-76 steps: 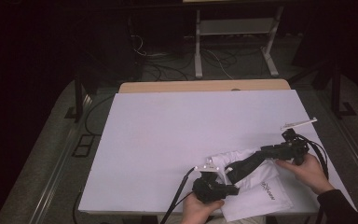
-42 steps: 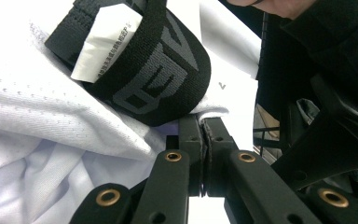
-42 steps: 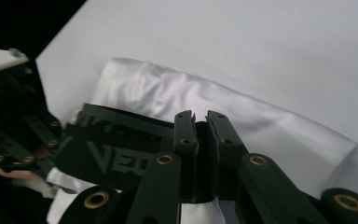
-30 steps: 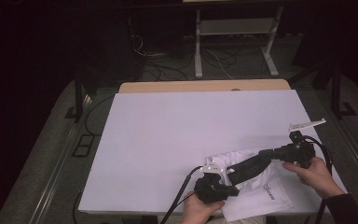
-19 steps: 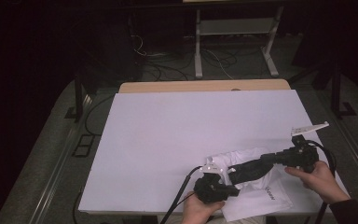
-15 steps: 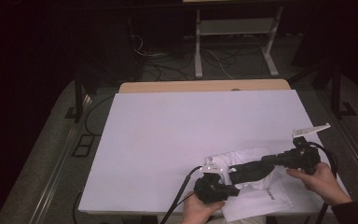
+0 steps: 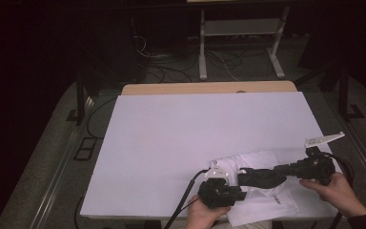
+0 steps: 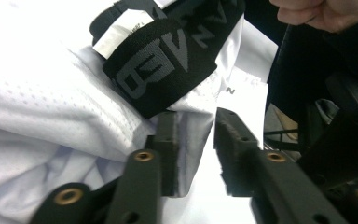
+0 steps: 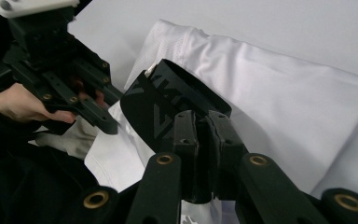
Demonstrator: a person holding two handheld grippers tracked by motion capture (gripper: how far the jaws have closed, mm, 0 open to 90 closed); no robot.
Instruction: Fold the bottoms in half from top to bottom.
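Note:
A white mesh garment (image 7: 262,161) with a black lettered waistband (image 7: 256,177) lies near the table's front right. My right gripper (image 7: 279,171) is shut on the waistband (image 9: 168,98), which runs taut from its jaws (image 9: 200,116) toward the left gripper (image 9: 60,70). My left gripper (image 7: 240,192) sits at the front edge, pointing right. Its jaws (image 8: 196,122) have just been opening. A fold of the white fabric (image 8: 42,102) rests against one pad, with a gap to the other. The waistband (image 8: 163,65) lies just beyond its tips.
A white sheet covers the table (image 7: 195,129), with a wooden strip (image 7: 209,88) at its far edge. A white printed bag (image 7: 276,202) lies under the garment at the front edge. A metal stand (image 7: 240,28) and cables are on the dark floor beyond.
My right gripper has moved right and toward the near edge, drawing the black waistband out longer. The left gripper has stayed where it was.

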